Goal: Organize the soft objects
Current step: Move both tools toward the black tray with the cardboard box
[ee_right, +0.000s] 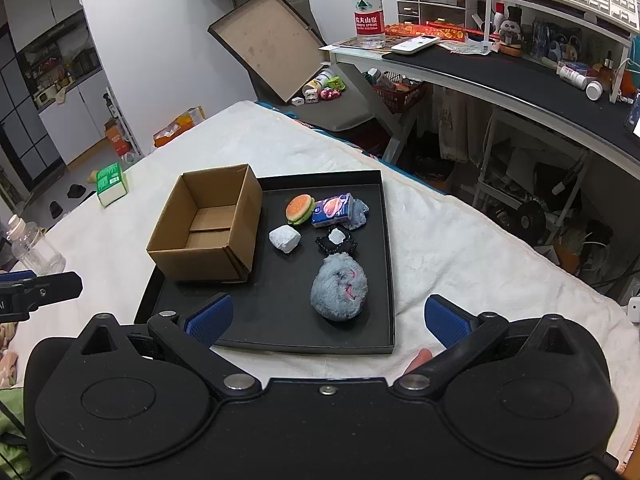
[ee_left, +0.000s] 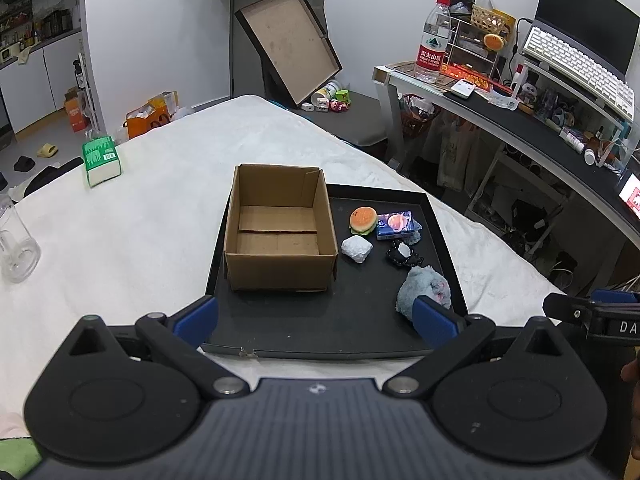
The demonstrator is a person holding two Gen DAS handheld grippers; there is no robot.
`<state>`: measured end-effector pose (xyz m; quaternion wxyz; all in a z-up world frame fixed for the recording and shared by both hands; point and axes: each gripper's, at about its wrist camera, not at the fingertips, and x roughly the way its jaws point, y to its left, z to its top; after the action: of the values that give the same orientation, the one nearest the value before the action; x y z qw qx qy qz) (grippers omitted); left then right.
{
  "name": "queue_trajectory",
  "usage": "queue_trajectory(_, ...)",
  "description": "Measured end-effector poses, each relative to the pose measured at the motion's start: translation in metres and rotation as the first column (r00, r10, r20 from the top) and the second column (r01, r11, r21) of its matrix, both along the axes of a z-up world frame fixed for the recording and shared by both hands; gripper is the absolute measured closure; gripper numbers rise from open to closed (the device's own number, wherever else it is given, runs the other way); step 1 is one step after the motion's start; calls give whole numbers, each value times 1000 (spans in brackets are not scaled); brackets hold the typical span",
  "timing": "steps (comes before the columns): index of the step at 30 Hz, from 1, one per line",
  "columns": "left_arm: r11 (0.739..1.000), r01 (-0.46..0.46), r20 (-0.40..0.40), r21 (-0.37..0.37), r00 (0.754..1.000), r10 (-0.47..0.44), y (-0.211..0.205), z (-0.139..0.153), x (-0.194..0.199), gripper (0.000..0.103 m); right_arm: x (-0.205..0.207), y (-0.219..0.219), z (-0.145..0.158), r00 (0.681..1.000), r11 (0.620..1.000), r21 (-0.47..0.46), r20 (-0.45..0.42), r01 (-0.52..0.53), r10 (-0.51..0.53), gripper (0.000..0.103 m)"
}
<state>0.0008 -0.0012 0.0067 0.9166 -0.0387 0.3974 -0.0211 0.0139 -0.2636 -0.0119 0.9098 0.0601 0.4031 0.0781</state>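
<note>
1. Both tools were spread wide and held nothing: my left gripper at lower centre of its view, my right gripper likewise.
2. Nothing was sorted yet, I judged: the cardboard box at centre-left sat empty on the black tray.
3. Six loose items lay right of it: one burger toy, one tissue pack, one blue cloth, one white wad, one black piece, one grey plush.

The left gripper is hovering with its blue-padded jaws spread wide, gripping nothing. The right gripper is hanging just beside it (its tip is showing at the edge of the left view), its jaws likewise gaping and empty.
</note>
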Motion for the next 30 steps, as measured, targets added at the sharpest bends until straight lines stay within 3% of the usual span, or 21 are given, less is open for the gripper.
queue_trajectory(19,999,-50,-13,2,999,50,17,-18,25,1,16,3,-20,999,1000,-27,-32,6,-6,0)
queue_trajectory(30,995,-97,-25,-8,995,97,28,-35,44,1,32,-6,-34,1000,1000,10,-25,16,-16,0)
